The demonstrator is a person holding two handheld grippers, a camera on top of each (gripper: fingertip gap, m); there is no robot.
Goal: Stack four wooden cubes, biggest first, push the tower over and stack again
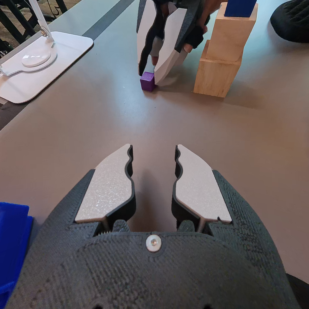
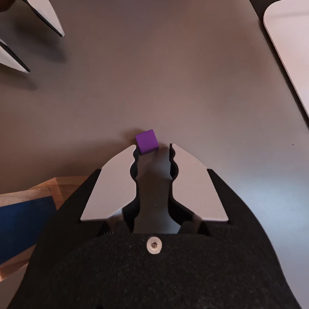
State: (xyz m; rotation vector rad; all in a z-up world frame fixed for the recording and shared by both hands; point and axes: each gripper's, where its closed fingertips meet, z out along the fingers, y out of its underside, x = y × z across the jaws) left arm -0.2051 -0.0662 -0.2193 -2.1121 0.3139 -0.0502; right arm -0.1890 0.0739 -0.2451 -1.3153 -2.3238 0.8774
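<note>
Purple cube (image 2: 146,141), the smallest of the blocks, sits on the grey-brown table (image 1: 167,127) right at the tips of the right gripper (image 2: 153,148). Seen from the right wrist, it lies just ahead of the gap between the two fingers, off to the left side: the left fingertip (image 2: 133,148) is against or just beside its near left corner, while the right fingertip (image 2: 173,148) stands clear of it with bare table between. The jaws are parted wider than the cube and do not clamp it. From the left wrist view the same gripper comes down steeply from above, one finger at the cube's far left, the other at its right side; whether they touch there is hard to tell. Just to the right of it stands the tower: a big pale wooden cube (image 1: 215,76) at the bottom, a smaller wooden cube (image 1: 229,38) on it, and a blue cube (image 1: 239,8) on top, cut off by the edge. The left gripper (image 1: 154,147) hovers well back over bare table, its jaws parted and holding nothing. A white lamp base (image 1: 41,66) lies at the table's far left.
</note>
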